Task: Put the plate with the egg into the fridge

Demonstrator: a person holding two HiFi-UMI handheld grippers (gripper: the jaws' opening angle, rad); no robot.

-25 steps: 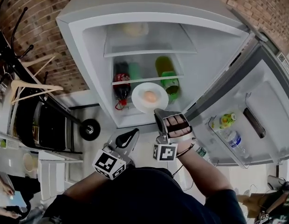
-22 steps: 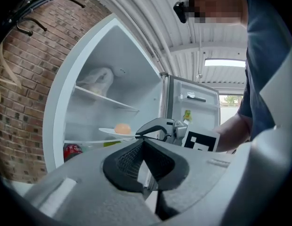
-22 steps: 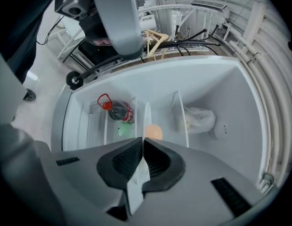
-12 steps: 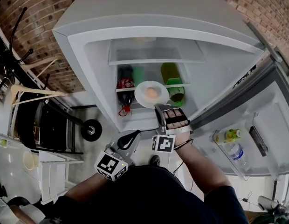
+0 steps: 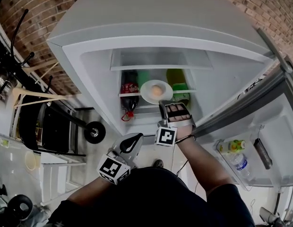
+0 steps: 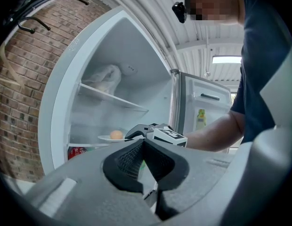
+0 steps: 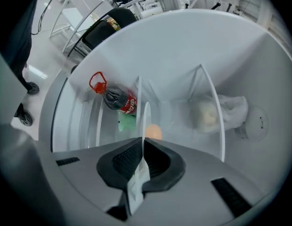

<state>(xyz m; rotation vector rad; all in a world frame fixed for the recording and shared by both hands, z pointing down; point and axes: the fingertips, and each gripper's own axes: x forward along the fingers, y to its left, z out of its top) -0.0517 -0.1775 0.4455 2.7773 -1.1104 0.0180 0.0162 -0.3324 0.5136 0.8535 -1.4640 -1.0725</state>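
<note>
A white plate (image 5: 156, 97) with a brown egg (image 5: 157, 90) on it is held level inside the open fridge (image 5: 90, 65), over the front of the middle glass shelf. My right gripper (image 5: 163, 104) is shut on the plate's near rim. The right gripper view shows the plate (image 7: 146, 114) edge-on between the jaws, with the egg (image 7: 154, 131) just beyond. Whether the plate rests on the shelf, I cannot tell. My left gripper (image 5: 131, 142) hangs low in front of the fridge, shut and empty; its view shows the plate (image 6: 106, 138) and egg (image 6: 116, 134).
A cola bottle (image 5: 129, 91) and green bottles (image 5: 177, 86) lie under the shelf. A pale bag (image 7: 216, 112) sits on the upper shelf. The fridge door (image 5: 274, 126) stands open at the right, with bottles (image 5: 235, 147) in its rack. A brick wall is behind; racks stand left.
The right gripper has carried the plate with the egg forward, deeper into the fridge over the middle shelf. The left gripper has stayed low and shut.
</note>
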